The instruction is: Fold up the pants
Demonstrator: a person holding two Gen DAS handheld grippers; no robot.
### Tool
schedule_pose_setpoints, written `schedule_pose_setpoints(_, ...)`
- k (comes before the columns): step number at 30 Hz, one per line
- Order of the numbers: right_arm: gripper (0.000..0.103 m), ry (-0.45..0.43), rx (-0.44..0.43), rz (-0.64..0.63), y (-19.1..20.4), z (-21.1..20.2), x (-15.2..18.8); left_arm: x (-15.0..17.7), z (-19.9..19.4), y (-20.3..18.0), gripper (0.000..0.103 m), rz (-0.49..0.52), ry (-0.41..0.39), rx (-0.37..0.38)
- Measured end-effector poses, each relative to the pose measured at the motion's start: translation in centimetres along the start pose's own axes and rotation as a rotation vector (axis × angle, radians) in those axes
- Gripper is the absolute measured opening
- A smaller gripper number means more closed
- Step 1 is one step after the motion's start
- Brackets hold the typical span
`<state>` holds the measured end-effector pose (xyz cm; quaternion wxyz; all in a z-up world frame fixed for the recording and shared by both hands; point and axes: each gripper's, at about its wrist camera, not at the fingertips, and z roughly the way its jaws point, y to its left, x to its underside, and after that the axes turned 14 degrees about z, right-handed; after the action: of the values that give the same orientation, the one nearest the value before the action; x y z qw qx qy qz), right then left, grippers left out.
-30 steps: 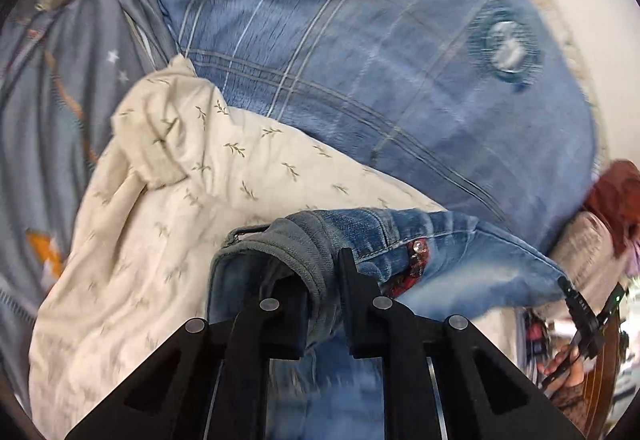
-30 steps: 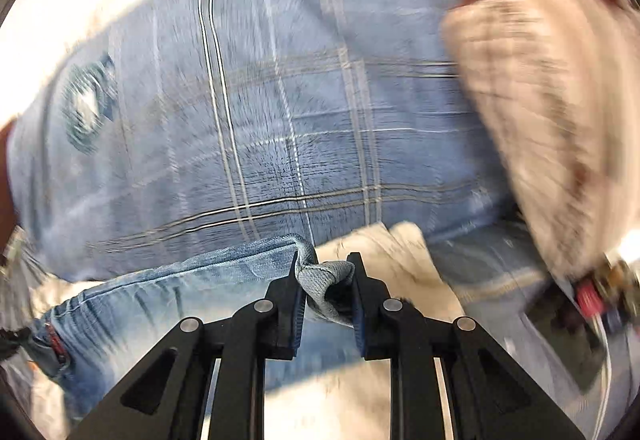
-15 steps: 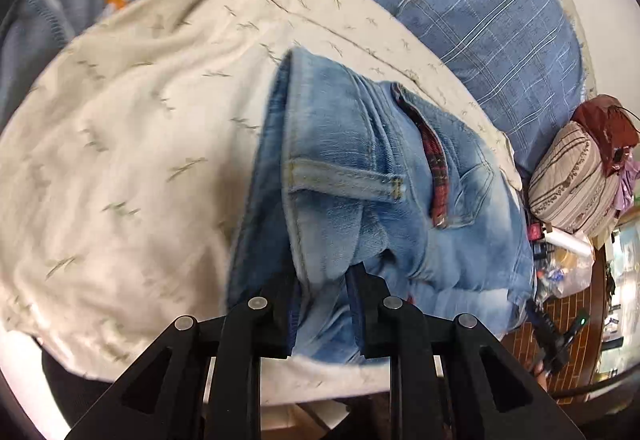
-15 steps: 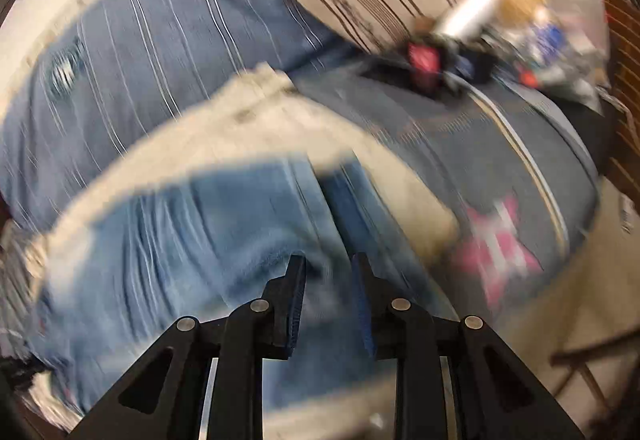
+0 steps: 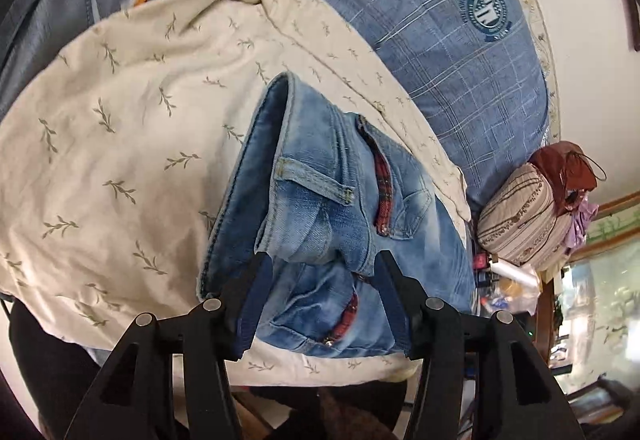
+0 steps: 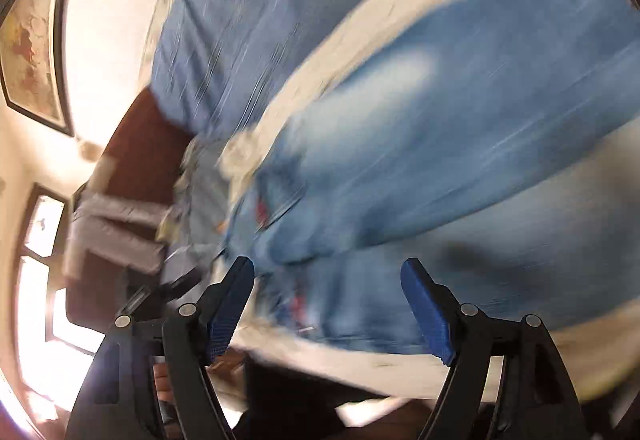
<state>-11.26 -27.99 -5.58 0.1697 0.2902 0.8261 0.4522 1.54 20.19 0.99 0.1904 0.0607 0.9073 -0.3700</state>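
Note:
Light blue jeans (image 5: 336,216) with red plaid pocket trim lie folded in a compact bundle on a cream leaf-print cloth (image 5: 120,144). My left gripper (image 5: 324,260) is open, its jaws spread on either side of the bundle's near end, holding nothing. In the blurred right wrist view the jeans (image 6: 460,144) fill the middle and right. My right gripper (image 6: 330,266) is wide open and empty just above them.
A blue plaid pillow (image 5: 452,32) with a round crest lies behind the cloth. A striped bundle (image 5: 520,216) and a dark red bag (image 5: 564,164) sit at the right, with clutter below them. A framed picture (image 6: 32,56) hangs on the wall.
Both grippers, shut on the jeans a second ago, have let go and opened wide. The jeans now rest folded on the cream cloth. The right gripper has swung round fast.

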Motion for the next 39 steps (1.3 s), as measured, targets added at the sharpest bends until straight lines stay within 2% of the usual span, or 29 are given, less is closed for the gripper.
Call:
schedule_pose_setpoints(3,0.078,0.066,-0.017,0.025,1.0,4.0,-0.3,-0.5,0.5,0.8,0.053,-0.04,0.002,0.021)
schedule_pose_setpoints(7,0.078,0.06,-0.025,0.116,0.2,6.8,-1.3,-1.9,2.7,2.1,0.058,-0.068,0.011,0.013)
schedule_pose_setpoints(9,0.078,0.05,-0.041,0.15,-0.3,7.3,-1.1,-3.2,5.5,2.7,0.058,-0.079,0.024,-0.002)
schedule_pose_setpoints(10,0.075,0.043,-0.059,0.174,-0.7,7.6,-1.2,-3.5,6.0,2.8,0.056,-0.079,0.032,-0.007)
schedule_pose_setpoints(11,0.072,0.04,-0.064,0.18,-0.9,7.8,-0.9,-3.8,6.6,2.7,0.045,-0.08,0.037,-0.015)
schedule_pose_setpoints(12,0.052,0.032,-0.063,0.181,-1.1,7.9,-1.0,-4.2,7.1,2.5,0.04,-0.073,0.042,-0.018)
schedule_pose_setpoints(13,0.024,0.028,-0.064,0.17,-1.2,7.7,-0.9,-4.4,7.3,2.2,0.035,-0.065,0.047,-0.022)
schedule_pose_setpoints(14,0.013,0.027,-0.069,0.153,-1.0,7.5,-0.9,-4.6,7.3,1.8,0.03,-0.055,0.049,-0.021)
schedule_pose_setpoints(16,0.011,0.002,-0.082,0.109,-0.3,6.4,-0.6,-4.7,6.8,1.0,0.019,-0.033,0.03,-0.014)
schedule_pose_setpoints(20,0.011,-0.009,-0.095,-0.008,2.4,3.7,1.2,-2.6,2.9,0.3,0.019,0.032,0.009,0.017)
schedule_pose_setpoints(22,0.011,0.022,-0.085,-0.044,2.5,2.6,2.8,-0.9,1.2,0.7,0.019,0.059,-0.002,-0.001)
schedule_pose_setpoints(24,0.011,0.05,-0.073,-0.03,1.5,2.6,4.0,0.9,0.4,1.7,0.019,0.072,0.007,-0.029)
schedule_pose_setpoints(26,0.011,0.095,-0.037,0.03,-1.0,3.7,5.0,2.1,1.2,2.9,0.019,0.053,0.052,-0.061)
schedule_pose_setpoints(28,0.014,0.132,-0.024,0.13,-3.6,4.9,5.3,2.7,1.9,3.8,0.019,0.026,0.088,-0.096)
schedule_pose_setpoints(30,0.016,0.141,-0.028,0.157,-4.2,5.2,5.2,3.0,1.7,4.0,0.018,0.02,0.091,-0.103)
schedule_pose_setpoints(32,0.025,0.115,-0.019,0.112,-3.4,4.2,5.0,3.0,0.6,3.5,0.019,0.044,0.057,-0.088)
schedule_pose_setpoints(33,0.037,0.102,-0.02,0.097,-3.1,3.7,4.9,3.1,-0.1,3.0,0.021,0.068,0.033,-0.068)
schedule_pose_setpoints(34,0.048,0.058,-0.022,0.077,-2.9,2.3,4.7,3.3,-0.9,2.4,0.027,0.089,0.015,-0.035)
schedule_pose_setpoints(36,0.055,-0.018,-0.034,0.08,-3.2,0.2,4.3,4.2,-2.0,1.2,0.039,0.131,-0.008,0.045)
schedule_pose_setpoints(37,0.056,-0.076,-0.04,0.098,-4.0,-1.5,3.9,4.4,-2.4,0.5,0.048,0.156,-0.012,0.068)
schedule_pose_setpoints(38,0.057,-0.139,-0.031,0.12,-5.0,-3.2,3.4,4.7,-2.5,-0.4,0.055,0.19,-0.016,0.074)
schedule_pose_setpoints(39,0.06,-0.194,-0.014,0.147,-6.0,-4.6,2.9,5.0,-2.3,-1.3,0.057,0.221,-0.019,0.065)
